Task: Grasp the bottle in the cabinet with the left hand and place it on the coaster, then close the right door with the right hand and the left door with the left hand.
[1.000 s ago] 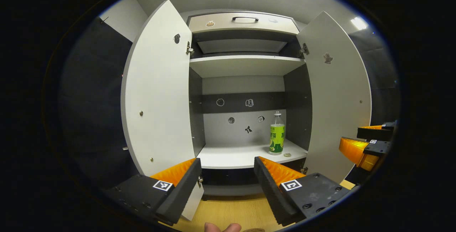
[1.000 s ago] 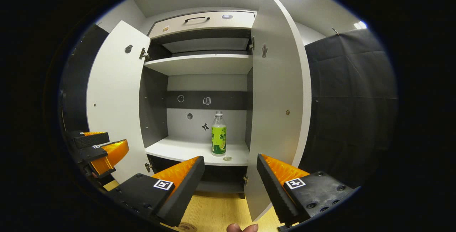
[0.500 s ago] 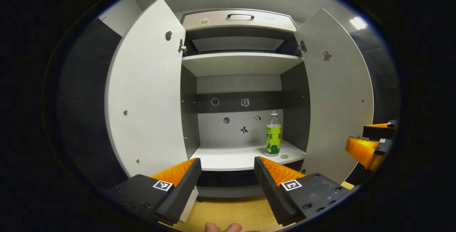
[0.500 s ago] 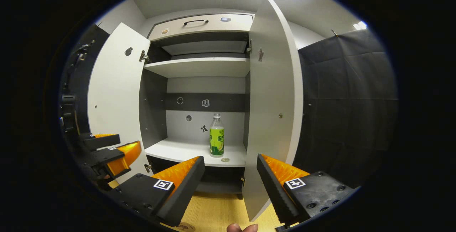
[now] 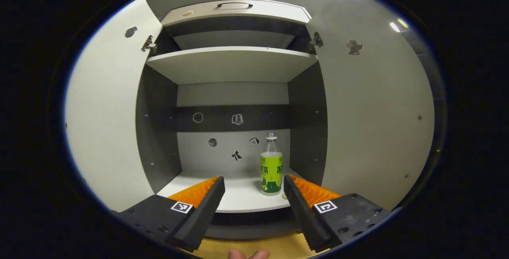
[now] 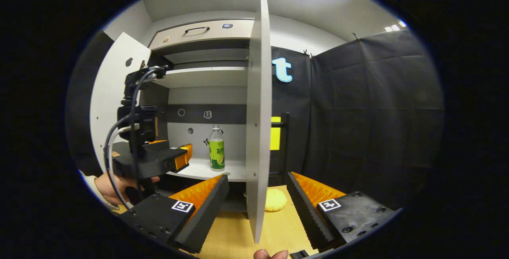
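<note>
Task status: at the first step, nothing completed. The clear plastic bottle with the green label (image 5: 271, 166) stands upright on the lower shelf of the white and grey cabinet (image 5: 232, 63), toward the right side wall. The left hand-held gripper (image 5: 253, 185) sits before the shelf edge with its jaws spread wide and empty; the bottle appears just ahead, nearer the right finger, not yet between them.

The right hand-held gripper (image 6: 257, 187) is likewise spread and empty, with the edge of the white right door (image 6: 257, 123) in line between its fingers, whether touching cannot be told. The white left door (image 5: 105, 119) also stands open. Grasp, placement and both closures remain.

Surroundings: a light wooden surface (image 6: 278, 227) lies below the cabinet, bearing a round yellow object (image 6: 275, 200), possibly the coaster. Black cloth walls enclose the booth.
</note>
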Tool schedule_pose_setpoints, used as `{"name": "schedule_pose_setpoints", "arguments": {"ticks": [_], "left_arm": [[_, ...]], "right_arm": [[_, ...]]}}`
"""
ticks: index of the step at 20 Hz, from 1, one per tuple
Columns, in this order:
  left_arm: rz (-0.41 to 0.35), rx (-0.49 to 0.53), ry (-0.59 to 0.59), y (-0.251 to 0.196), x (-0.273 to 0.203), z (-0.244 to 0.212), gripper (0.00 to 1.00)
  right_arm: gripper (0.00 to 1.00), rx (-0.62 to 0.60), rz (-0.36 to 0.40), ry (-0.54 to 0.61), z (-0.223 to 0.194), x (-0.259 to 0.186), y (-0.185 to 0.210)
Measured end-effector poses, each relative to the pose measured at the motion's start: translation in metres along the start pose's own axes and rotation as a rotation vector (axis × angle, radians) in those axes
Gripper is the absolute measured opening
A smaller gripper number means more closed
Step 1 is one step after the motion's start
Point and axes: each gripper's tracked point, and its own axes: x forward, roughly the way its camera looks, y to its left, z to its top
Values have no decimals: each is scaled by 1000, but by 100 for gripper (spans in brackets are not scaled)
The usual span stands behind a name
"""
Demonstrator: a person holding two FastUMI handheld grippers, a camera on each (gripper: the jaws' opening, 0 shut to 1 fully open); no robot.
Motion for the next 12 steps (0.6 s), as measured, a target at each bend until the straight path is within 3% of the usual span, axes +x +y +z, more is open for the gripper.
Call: {"name": "schedule_pose_setpoints", "arguments": {"ticks": [7, 12], "left_arm": [[-17, -35, 19, -35, 99, -10, 95], [22, 19, 54, -34, 157, -33, 95]], "right_arm": [[98, 2, -75, -10, -1, -1, -51], [98, 11, -88, -13, -2, 4, -71]]}}
